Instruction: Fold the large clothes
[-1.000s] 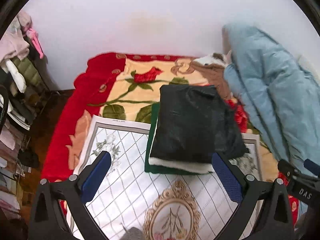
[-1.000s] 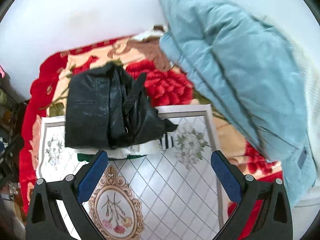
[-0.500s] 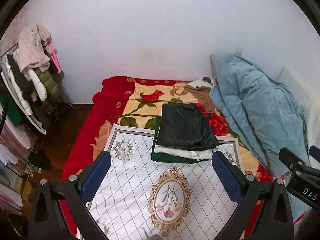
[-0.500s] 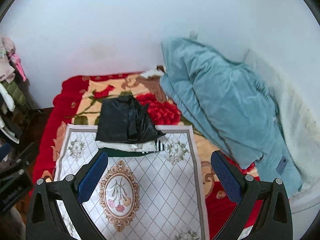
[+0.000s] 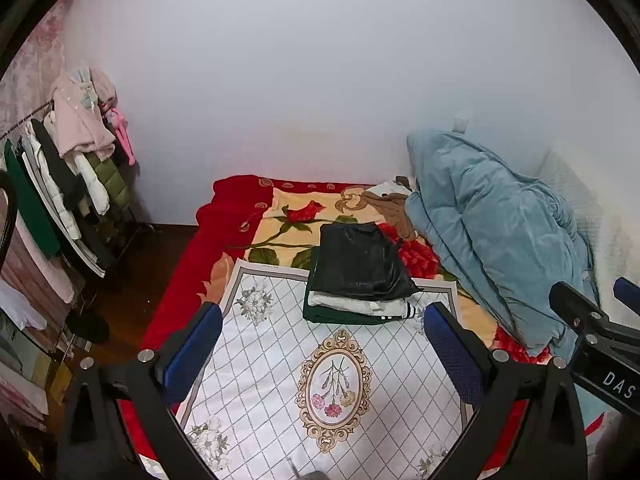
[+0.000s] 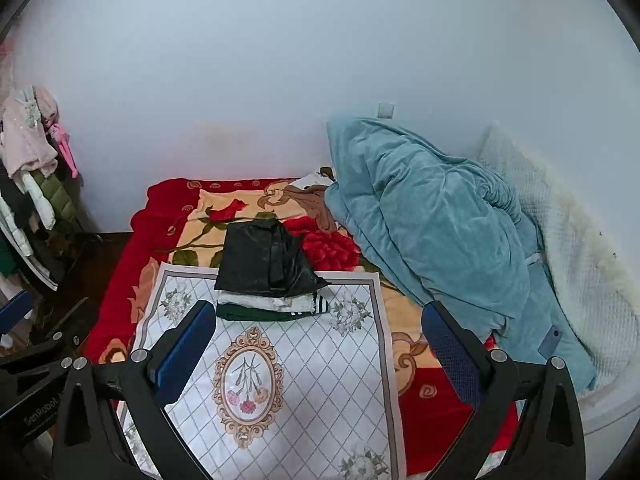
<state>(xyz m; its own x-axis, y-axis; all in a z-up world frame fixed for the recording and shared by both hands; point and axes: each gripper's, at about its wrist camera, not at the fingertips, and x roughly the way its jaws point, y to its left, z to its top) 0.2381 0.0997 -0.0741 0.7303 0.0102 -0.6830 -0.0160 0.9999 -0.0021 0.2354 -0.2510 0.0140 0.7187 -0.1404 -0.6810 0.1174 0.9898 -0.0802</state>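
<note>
Hovering above the bed [image 5: 224, 216], the left gripper [image 5: 324, 344] is holding its blue pads wide apart with nothing between them. The right gripper [image 6: 320, 344] is doing the same, jaws spread and empty, well back from the clothes. A folded pile [image 5: 356, 280] is sitting at the far edge of a white floral mat [image 5: 280, 360]: a black garment [image 6: 264, 260] is lying on top, a white one beneath it, a dark green one at the bottom. A blue quilt [image 6: 432, 224] is bunching up on the right side of the bed, near the pile but not touching it. Coats [image 5: 80, 152] are hanging on a rack at the left.
</note>
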